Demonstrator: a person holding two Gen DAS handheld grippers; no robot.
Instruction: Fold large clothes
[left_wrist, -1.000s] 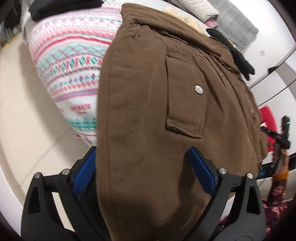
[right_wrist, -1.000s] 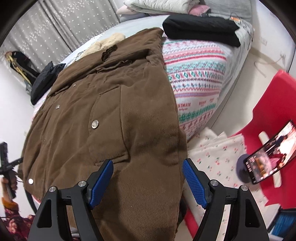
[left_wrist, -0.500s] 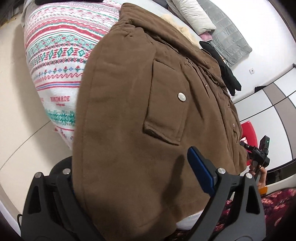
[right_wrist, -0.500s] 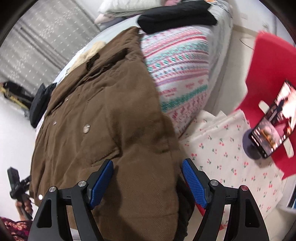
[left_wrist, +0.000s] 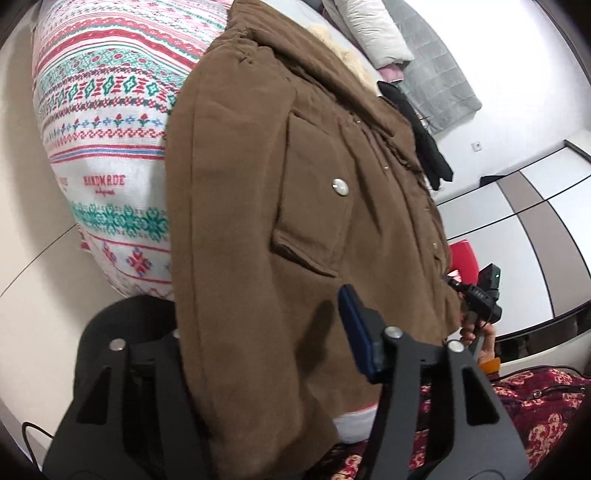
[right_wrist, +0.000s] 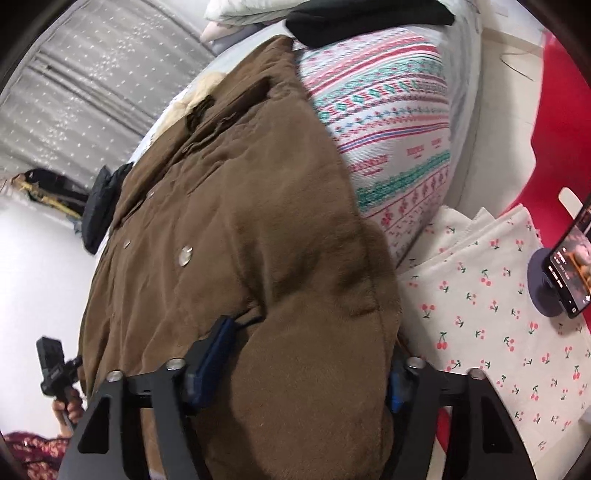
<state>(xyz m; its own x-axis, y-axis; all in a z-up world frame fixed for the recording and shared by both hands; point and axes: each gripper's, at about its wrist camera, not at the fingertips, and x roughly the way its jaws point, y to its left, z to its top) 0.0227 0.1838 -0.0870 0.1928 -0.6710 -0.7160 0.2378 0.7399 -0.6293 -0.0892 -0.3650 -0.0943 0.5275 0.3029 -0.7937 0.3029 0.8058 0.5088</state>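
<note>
A large brown jacket (left_wrist: 280, 192) with snap buttons and a flap pocket lies over the foot of a bed and hangs off its edge; it also fills the right wrist view (right_wrist: 236, 229). My left gripper (left_wrist: 266, 332) has its jaws wide apart around the jacket's lower hem; cloth hides the left finger. My right gripper (right_wrist: 306, 365) straddles a thick bunch of the jacket's hem at the other side, jaws apart, cloth bulging between the blue pads (right_wrist: 210, 362).
A patterned red, green and white blanket (left_wrist: 107, 122) covers the bed (right_wrist: 391, 110). A black folded garment (right_wrist: 369, 16) and pillows lie at the far end. A cherry-print cloth (right_wrist: 491, 302), a phone on a stand (right_wrist: 569, 258) and a red chair (right_wrist: 554, 110) are at right.
Both grippers have moved forward onto the jacket's hem. The cloth now sits deeper between the jaws and bunches up in the right gripper, whose jaws have narrowed a little.
</note>
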